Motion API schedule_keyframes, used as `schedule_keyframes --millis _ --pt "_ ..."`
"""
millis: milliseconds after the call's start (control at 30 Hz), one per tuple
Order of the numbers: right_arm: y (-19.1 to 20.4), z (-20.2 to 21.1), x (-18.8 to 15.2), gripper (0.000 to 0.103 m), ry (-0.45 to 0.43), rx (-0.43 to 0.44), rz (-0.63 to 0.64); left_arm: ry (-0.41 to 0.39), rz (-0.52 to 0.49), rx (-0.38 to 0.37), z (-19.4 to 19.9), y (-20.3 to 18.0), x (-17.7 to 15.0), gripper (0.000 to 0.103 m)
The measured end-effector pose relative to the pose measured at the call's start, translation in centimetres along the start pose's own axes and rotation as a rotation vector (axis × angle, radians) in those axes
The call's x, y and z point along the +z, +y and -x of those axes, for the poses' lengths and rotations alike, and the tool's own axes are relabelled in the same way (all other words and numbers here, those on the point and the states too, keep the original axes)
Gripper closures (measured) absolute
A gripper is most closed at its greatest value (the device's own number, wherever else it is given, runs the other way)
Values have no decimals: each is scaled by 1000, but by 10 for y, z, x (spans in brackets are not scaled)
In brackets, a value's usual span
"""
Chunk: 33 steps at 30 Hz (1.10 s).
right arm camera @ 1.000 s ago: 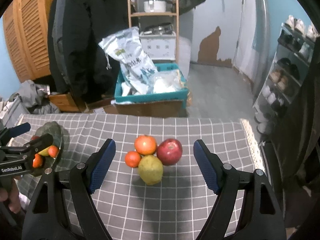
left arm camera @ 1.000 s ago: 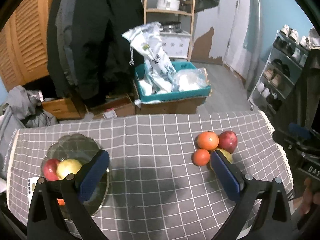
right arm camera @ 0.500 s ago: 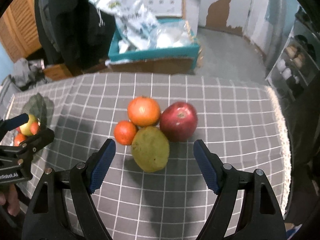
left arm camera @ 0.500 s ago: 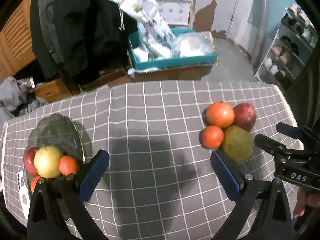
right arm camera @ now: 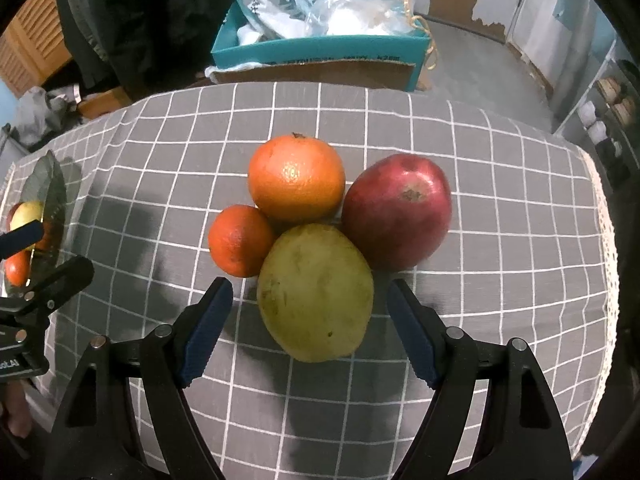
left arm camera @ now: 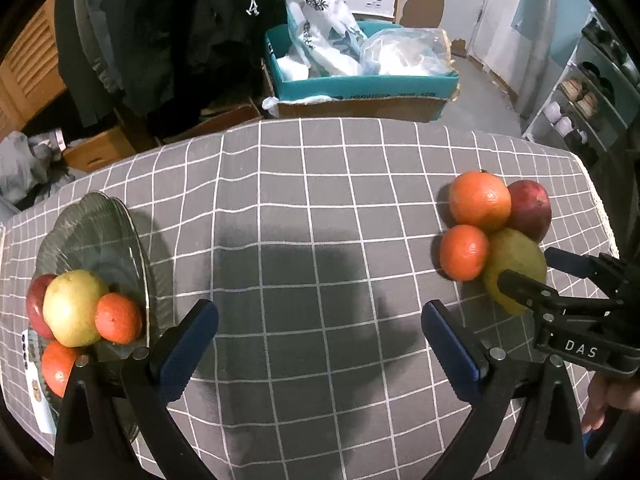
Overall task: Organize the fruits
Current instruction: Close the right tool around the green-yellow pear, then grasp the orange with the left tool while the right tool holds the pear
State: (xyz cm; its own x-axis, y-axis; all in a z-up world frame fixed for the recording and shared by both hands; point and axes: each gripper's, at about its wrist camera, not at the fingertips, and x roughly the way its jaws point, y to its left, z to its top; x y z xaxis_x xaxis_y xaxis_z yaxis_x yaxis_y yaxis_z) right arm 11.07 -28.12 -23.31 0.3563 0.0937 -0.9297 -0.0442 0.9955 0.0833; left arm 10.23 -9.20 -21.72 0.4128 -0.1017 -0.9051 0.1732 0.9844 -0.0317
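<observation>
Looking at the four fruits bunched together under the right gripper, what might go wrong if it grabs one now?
1. The yellow-green fruit touches the small orange, the big orange and the red apple, so lifting it may set them rolling.
2. The apple sits nearest the table edge.
3. The right gripper could clip the small orange.

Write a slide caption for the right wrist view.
Open right gripper poised over a yellow-green pear clustered with two oranges and a red apple.
</observation>
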Motion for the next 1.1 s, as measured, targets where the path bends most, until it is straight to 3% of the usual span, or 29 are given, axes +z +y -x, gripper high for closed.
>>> schedule_keyframes --millis 233,333,1100 --pt "-2 -15 -4 25 26 0 -6 14 3 -23 -6 -2 2 1" --pt "-1 -16 -5 37 25 -9 7 20 -1 -42 -8 -5 5 1" --pt "-70 25 -36 38 -53 -23 -190 78 -103 -199 -45 -78 20 1"
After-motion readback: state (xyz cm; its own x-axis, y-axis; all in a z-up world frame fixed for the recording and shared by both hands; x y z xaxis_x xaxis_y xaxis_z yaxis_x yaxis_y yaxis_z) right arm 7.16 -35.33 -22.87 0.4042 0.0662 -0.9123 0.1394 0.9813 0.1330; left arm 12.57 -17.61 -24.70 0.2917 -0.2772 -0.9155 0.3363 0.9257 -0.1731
